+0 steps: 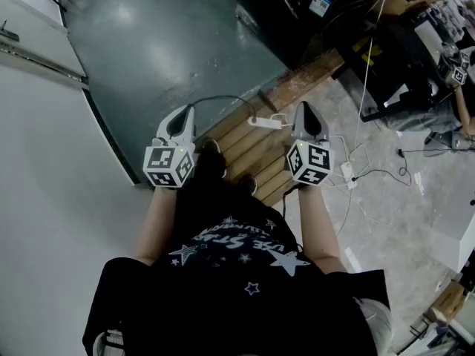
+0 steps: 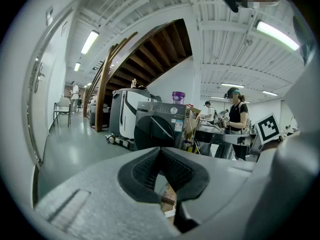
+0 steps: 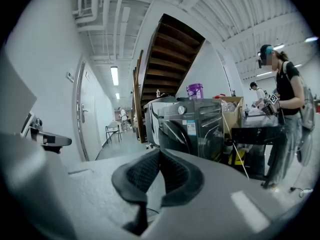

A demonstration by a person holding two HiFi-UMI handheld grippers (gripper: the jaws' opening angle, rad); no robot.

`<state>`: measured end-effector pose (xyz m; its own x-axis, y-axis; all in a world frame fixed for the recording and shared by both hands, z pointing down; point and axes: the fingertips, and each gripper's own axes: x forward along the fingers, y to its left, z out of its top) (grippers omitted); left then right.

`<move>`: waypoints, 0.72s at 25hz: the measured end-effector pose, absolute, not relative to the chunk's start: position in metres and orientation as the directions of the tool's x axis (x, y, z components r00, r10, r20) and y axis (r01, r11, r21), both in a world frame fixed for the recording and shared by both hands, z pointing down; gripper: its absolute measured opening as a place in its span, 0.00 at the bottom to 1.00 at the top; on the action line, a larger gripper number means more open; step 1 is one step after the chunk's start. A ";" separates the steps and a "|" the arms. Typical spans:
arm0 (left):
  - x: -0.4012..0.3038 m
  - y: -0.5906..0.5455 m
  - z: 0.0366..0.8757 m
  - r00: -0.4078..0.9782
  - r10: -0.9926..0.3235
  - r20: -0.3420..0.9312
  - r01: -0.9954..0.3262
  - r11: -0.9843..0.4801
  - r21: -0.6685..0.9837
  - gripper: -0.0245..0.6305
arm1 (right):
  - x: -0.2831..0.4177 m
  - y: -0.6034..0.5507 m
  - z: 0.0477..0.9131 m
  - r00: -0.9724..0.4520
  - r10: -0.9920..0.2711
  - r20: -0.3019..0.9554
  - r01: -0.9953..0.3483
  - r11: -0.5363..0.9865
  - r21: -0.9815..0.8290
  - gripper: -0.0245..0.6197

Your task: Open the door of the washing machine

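The washing machine (image 2: 157,126) is a dark grey front-loader with a round door (image 3: 176,131). It stands some way ahead across the floor, under a wooden staircase (image 3: 165,54). In the head view my left gripper (image 1: 187,111) and my right gripper (image 1: 306,110) are held side by side in front of my body, well short of the machine. The left gripper (image 2: 160,151) has its tips together with nothing between them. The jaws of the right gripper (image 3: 160,153) are likewise shut and empty. Neither touches anything.
Wooden planks (image 1: 252,150) lie on the floor below the grippers, with a white power strip (image 1: 267,122) and cables beside them. A white wall (image 1: 44,199) runs along the left. A person (image 3: 285,94) stands at a dark table right of the machine. A chair (image 2: 62,106) stands far left.
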<state>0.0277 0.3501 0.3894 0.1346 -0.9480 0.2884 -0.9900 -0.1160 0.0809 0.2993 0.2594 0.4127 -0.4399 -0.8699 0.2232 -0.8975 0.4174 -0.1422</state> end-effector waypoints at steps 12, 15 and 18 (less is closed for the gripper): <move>0.037 0.359 0.384 0.160 -0.945 0.285 -0.986 -0.143 0.081 0.05 | 0.298 0.269 0.412 -0.453 -0.862 0.226 -0.890 0.425 -0.164 0.04; 0.030 0.357 0.385 0.156 -0.944 0.289 -0.987 -0.138 0.081 0.05 | 0.292 0.266 0.413 -0.454 -0.861 0.229 -0.890 0.426 -0.165 0.04; 0.021 0.352 0.389 0.148 -0.944 0.294 -0.988 -0.129 0.081 0.05 | 0.284 0.259 0.417 -0.455 -0.860 0.231 -0.889 0.425 -0.170 0.04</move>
<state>0.0209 0.3517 0.3890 0.1476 -0.9445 0.2935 -0.9883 -0.1292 0.0812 0.2835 0.2593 0.4170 -0.4553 -0.8599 0.2310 -0.8890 0.4250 -0.1703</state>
